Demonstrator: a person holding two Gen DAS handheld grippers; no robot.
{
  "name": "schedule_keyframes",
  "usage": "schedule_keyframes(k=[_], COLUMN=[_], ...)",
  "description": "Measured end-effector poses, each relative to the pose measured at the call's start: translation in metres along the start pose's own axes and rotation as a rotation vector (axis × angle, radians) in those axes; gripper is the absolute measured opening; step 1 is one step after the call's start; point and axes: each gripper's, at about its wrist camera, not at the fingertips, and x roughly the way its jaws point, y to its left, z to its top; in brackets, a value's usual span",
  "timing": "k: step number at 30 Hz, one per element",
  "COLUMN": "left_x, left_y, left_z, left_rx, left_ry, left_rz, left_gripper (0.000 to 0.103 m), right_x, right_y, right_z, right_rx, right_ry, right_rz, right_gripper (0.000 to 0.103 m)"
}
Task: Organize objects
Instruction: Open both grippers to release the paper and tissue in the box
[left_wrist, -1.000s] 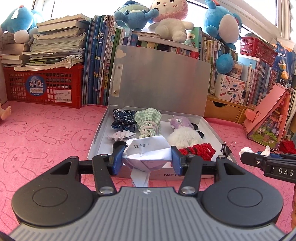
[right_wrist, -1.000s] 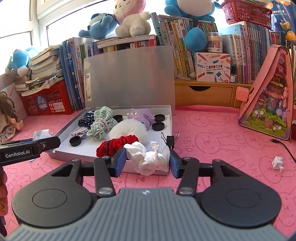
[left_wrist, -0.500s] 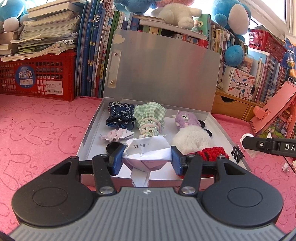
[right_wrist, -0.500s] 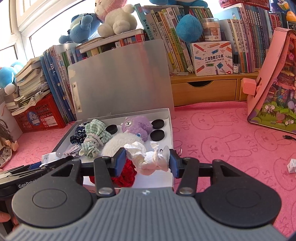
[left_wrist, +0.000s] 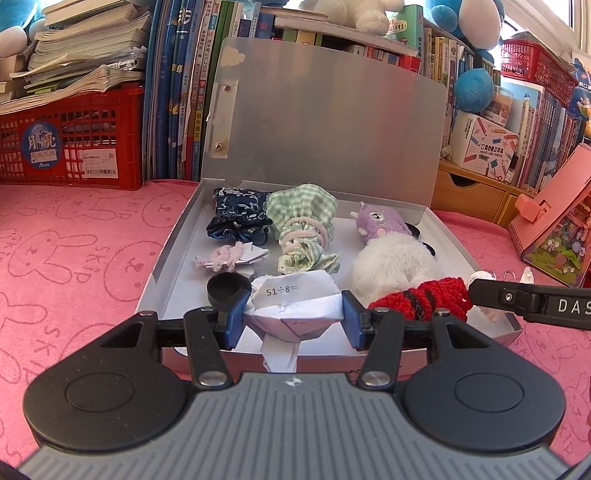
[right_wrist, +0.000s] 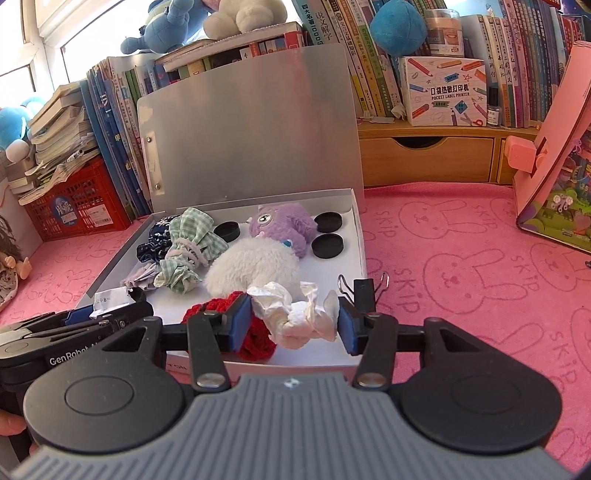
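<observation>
Grippers both loaded, hanging over the near edge of the open box.

Left gripper (left_wrist: 291, 317) is clamped on a folded paper (left_wrist: 295, 302) with a sum printed on it, held above the box's (left_wrist: 177, 236) front left corner next to a black cap (left_wrist: 227, 288). Right gripper (right_wrist: 290, 319) is squeezing a crumpled white tissue (right_wrist: 295, 314) over the front right corner, just above the red knitted thing (right_wrist: 255, 332). Inside the box are a green checked pouch (right_wrist: 188, 247), a white fluffy toy (right_wrist: 251, 266) and a purple plush (right_wrist: 280, 225). A binder clip (right_wrist: 364, 288) sits by the box on the pink mat (right_wrist: 461, 277).
</observation>
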Motion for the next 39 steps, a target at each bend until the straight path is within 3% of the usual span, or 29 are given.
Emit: schedule_keyframes(k=[13,39], left_x=[0.015,0.05], left_y=[0.001,0.013], left_z=[0.001,0.014], left_rx=[0.014,0.05], left_ry=[0.02,0.036], left_rz=[0.019,0.093], left_gripper=[0.058,0.058], right_x=[0.019,0.057], right_y=[0.009,0.013], right_z=[0.0,0.014], right_rx=[-0.035,0.059], right_ry=[0.022,0.053], right_rz=[-0.028,0.033], right_gripper=[0.055,0.057])
